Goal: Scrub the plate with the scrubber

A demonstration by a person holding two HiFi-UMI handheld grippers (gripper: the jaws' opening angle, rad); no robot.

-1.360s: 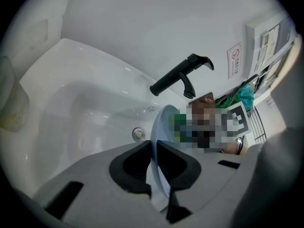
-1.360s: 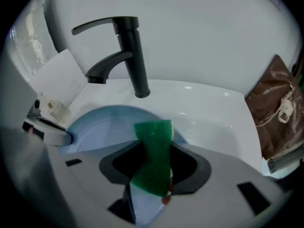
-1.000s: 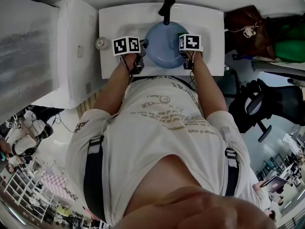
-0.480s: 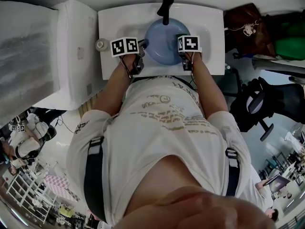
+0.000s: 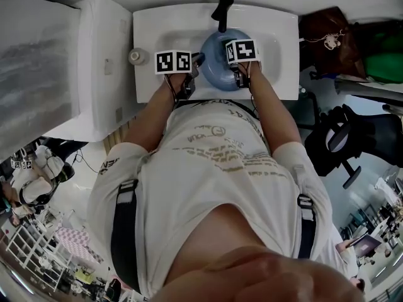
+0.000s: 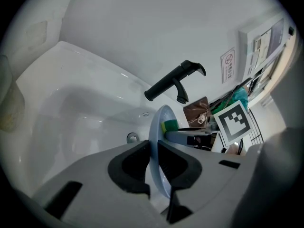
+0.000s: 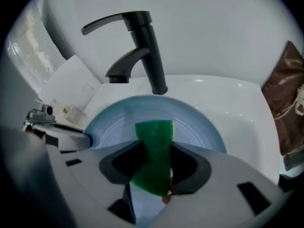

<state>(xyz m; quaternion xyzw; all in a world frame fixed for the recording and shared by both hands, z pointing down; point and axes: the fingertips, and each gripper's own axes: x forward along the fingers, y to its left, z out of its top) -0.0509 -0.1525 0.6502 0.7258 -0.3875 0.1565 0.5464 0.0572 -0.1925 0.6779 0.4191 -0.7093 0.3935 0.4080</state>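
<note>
A pale blue plate [image 5: 217, 71] stands tilted in the white sink [image 5: 157, 30] under the black faucet [image 5: 221, 8]. My left gripper [image 5: 198, 59] has the plate's left rim [image 6: 159, 127] between its pads [image 6: 153, 163]; the jaws have just been opening a little, with the rim still touching both pads. My right gripper [image 5: 234, 61] is shut on a green scrubber [image 7: 153, 156], which rests against the plate's face [image 7: 199, 127]. In the left gripper view the scrubber [image 6: 169, 125] shows as a green-yellow edge on the plate.
The faucet [image 7: 142, 46] rises just behind the plate. A small round bottle [image 5: 136, 56] sits at the sink's left edge, beside a white cabinet [image 5: 94, 61]. A brown bag [image 5: 324, 36] lies right of the sink. The drain [image 6: 132, 137] is in the basin.
My right gripper has slid left from the plate's right rim to over its middle, carrying the scrubber. The left gripper and the plate have shifted slightly right.
</note>
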